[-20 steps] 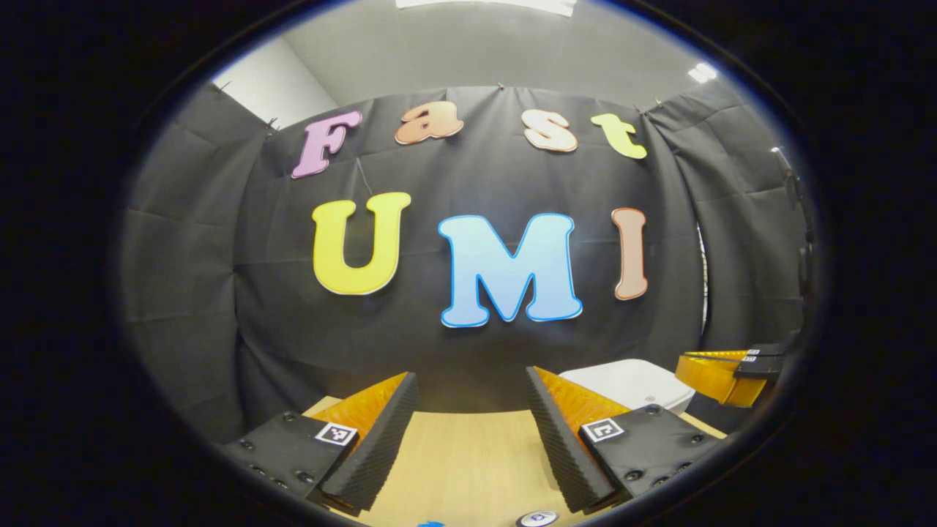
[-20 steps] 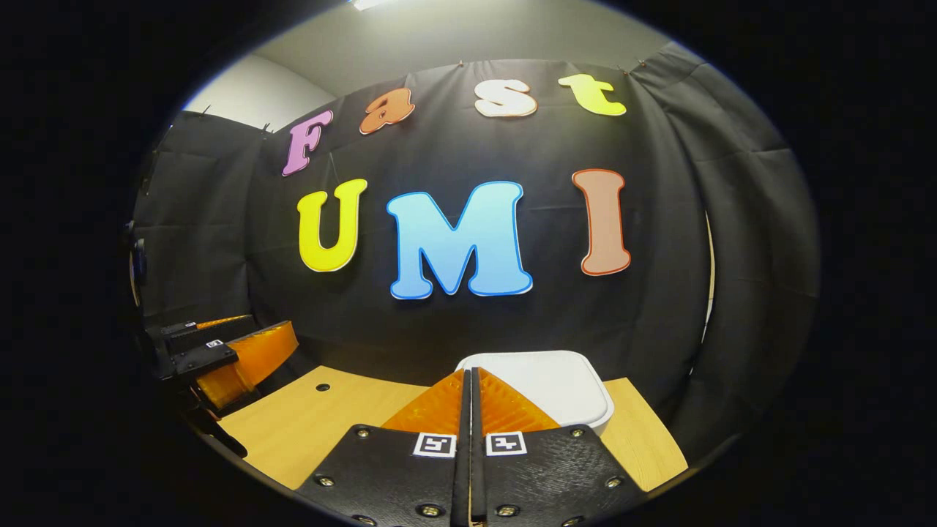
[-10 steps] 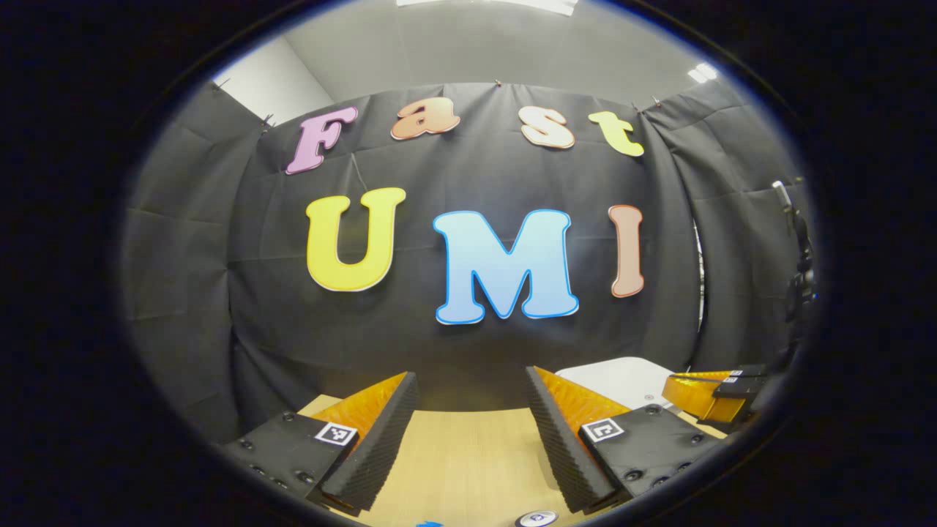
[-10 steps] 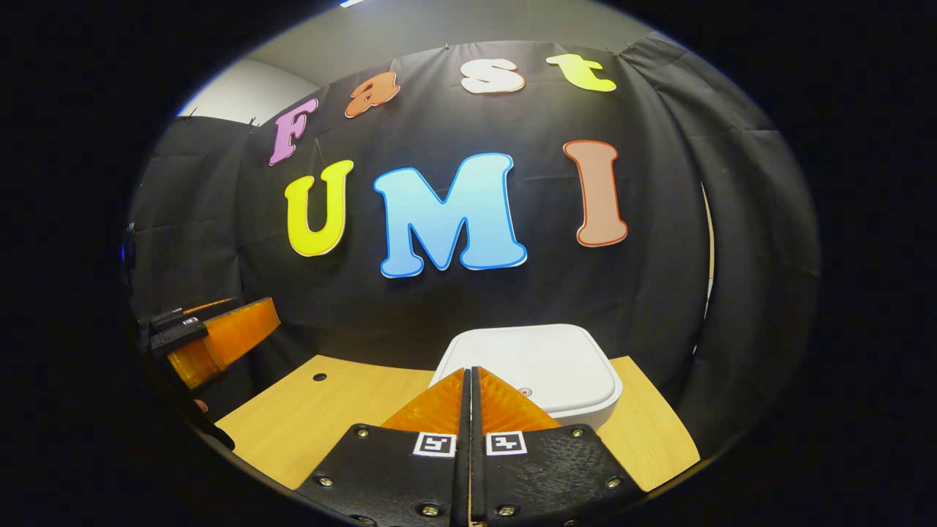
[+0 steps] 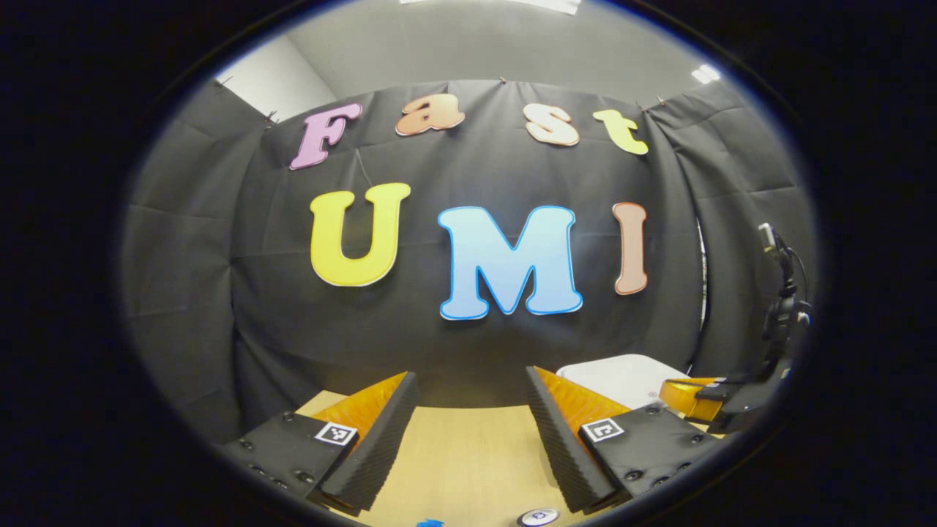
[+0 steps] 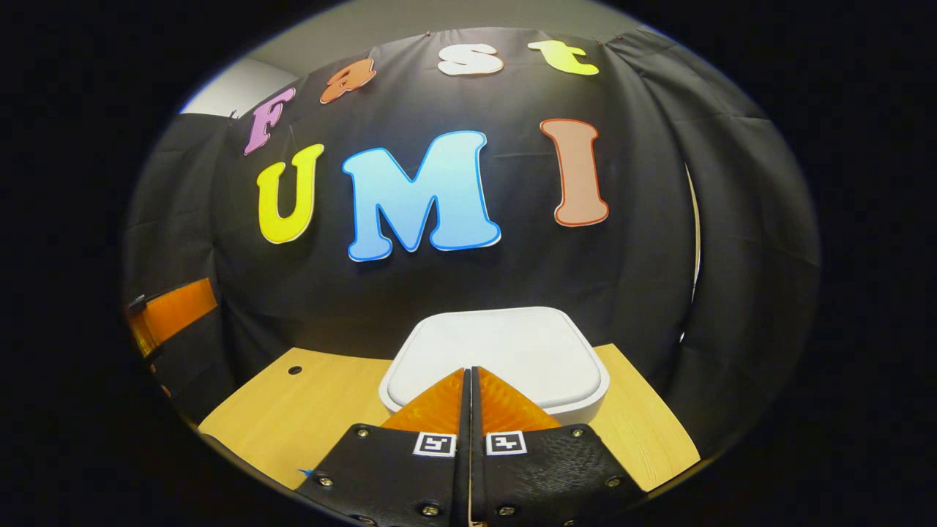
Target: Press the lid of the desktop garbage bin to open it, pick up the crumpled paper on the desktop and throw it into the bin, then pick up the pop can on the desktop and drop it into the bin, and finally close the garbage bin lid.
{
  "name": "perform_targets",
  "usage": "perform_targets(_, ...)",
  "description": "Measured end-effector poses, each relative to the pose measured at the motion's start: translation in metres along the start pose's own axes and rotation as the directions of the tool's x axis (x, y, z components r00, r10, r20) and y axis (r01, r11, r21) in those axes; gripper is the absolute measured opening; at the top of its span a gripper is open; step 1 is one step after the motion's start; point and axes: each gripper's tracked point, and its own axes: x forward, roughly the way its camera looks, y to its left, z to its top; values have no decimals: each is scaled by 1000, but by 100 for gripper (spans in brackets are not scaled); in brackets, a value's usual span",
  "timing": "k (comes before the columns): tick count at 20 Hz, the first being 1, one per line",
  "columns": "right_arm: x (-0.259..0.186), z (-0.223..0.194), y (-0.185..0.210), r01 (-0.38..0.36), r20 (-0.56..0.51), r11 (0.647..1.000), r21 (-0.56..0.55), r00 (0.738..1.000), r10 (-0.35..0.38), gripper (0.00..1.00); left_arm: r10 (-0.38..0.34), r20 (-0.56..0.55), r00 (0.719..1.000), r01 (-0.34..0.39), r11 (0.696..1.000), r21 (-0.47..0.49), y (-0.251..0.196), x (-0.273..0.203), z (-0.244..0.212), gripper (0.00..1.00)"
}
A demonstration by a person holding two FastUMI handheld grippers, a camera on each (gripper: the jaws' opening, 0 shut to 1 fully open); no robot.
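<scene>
Fingers of the right gripper are pressed together with nothing between them, their tips set over the near edge of the white lid of the garbage bin; contact with the lid cannot be judged from the right gripper view. The lid is seen lying flat and closed. The bin is placed toward the far right of the wooden counter, close to the black cloth wall. A small dark hole is seen in the counter to the left of the bin.

Fingers of the left gripper are held wide apart above bare counter, with nothing gripped. In the left gripper view the bin lid is seen beyond the right-hand finger, and the right gripper is seen just beside it at its right edge. At the near edge of that view a small round object and a scrap of blue are partly seen; neither can be identified.
</scene>
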Motion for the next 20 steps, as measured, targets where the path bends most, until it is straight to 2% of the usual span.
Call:
perform_targets(4,14,-10,-6,6,-27,1000,4,1000,-6,1,9,-12,1000,-9,1000,9,3,1,-4,96)
perform_targets(10,27,-7,-8,3,1,1000,17,1000,-3,1,14,-31,999,-14,1000,12,3,3,-11,96)
perform_targets(20,29,-14,-8,-20,19,998,59,1000,19,1,2,-54,999,-1,1000,15,-2,9,-20,96)
